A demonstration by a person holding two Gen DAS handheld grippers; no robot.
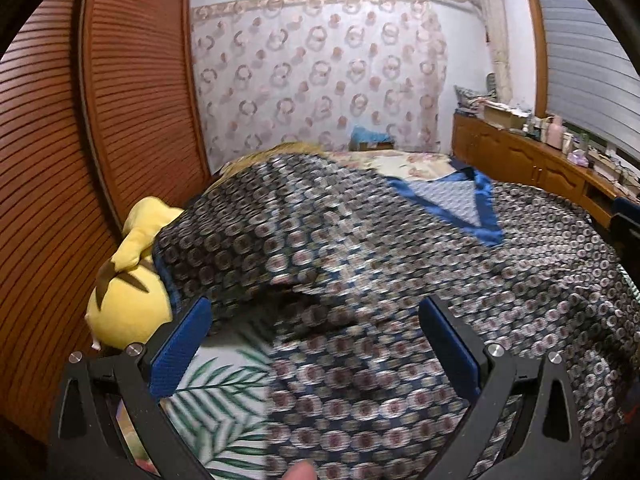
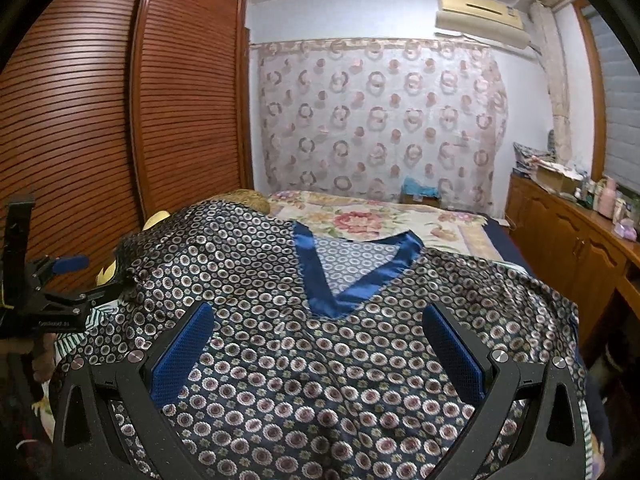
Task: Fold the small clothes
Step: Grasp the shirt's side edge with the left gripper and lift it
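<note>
A patterned top (image 2: pixel 280 280) with a blue V-neck lay spread over the bed (image 2: pixel 360 216), its left side draped across a yellow plush toy (image 1: pixel 124 292). Both the left gripper (image 1: pixel 316 344) and right gripper (image 2: pixel 320 352) hovered above it, fingers apart and holding nothing.

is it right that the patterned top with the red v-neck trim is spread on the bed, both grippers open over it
Not quite: the trim on the patterned top is blue, as the right wrist view shows. The top does lie spread on the bed, with the left gripper and right gripper open.

Blurred, covered and cut off

Motion blur smears the dark circle-patterned satin top (image 1: pixel 360 264) at 6 o'clock in the left wrist view; it half-covers the yellow plush toy (image 1: pixel 128 280); a fingertip (image 1: pixel 302 472) is cropped.
</note>
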